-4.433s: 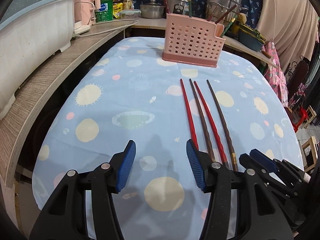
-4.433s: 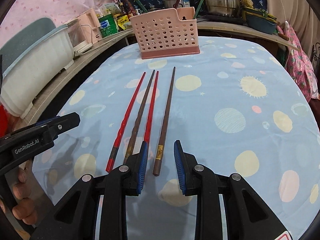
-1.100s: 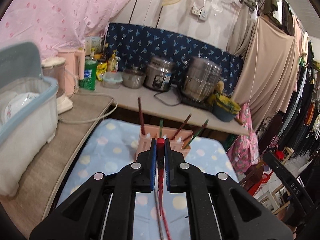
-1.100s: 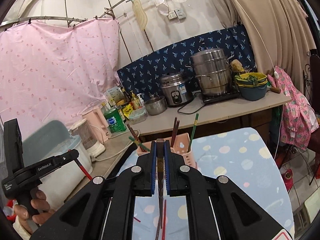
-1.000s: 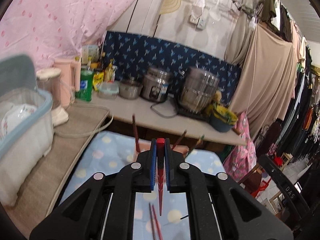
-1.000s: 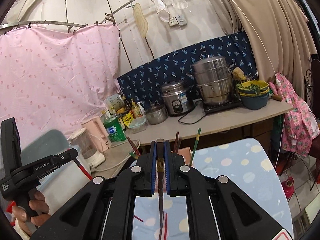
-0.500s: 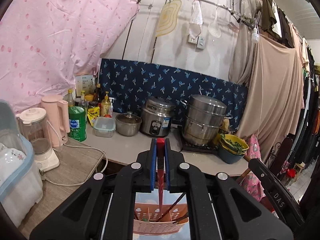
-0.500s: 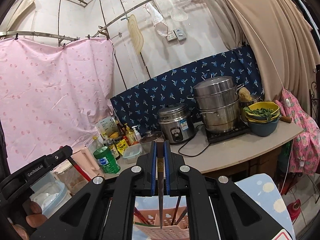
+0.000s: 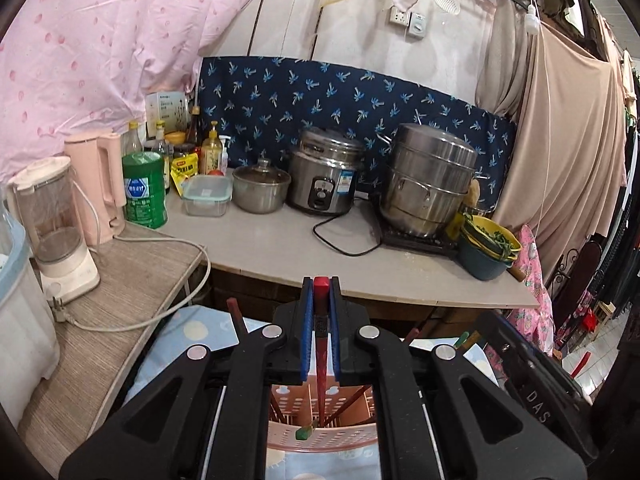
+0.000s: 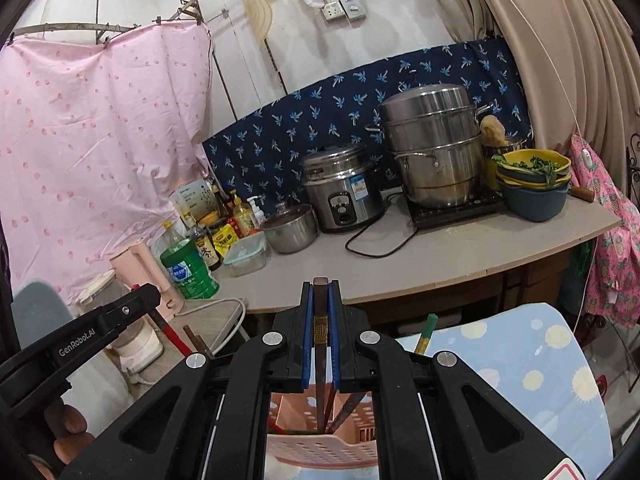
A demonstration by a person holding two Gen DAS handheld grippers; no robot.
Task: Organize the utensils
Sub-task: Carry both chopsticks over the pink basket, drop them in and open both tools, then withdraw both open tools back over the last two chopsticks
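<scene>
My left gripper [image 9: 321, 292] is shut on a red chopstick [image 9: 321, 344] that hangs point down, its tip inside the pink perforated utensil basket [image 9: 320, 438] just below. My right gripper [image 10: 321, 294] is shut on a dark brown chopstick [image 10: 320, 360], whose tip also reaches down into the same pink basket [image 10: 320, 454]. Several chopsticks, red, brown and green-tipped, stand in the basket. In the right wrist view the left gripper's black body [image 10: 80, 340] shows at the left with the red chopstick [image 10: 172, 334] below it.
Behind the basket runs a counter [image 9: 280, 248] with a rice cooker [image 9: 324, 178], a steel steamer pot [image 9: 428, 184], a small lidded pot [image 9: 260, 184], bottles, a green jar [image 9: 144, 190], a pink kettle [image 9: 100, 188] and a blender [image 9: 56, 228]. The table's blue spotted cloth [image 10: 520, 360] lies below.
Both grippers have moved forward and a little down with their chopsticks. The basket now sits directly under them, and both chopstick tips have entered it.
</scene>
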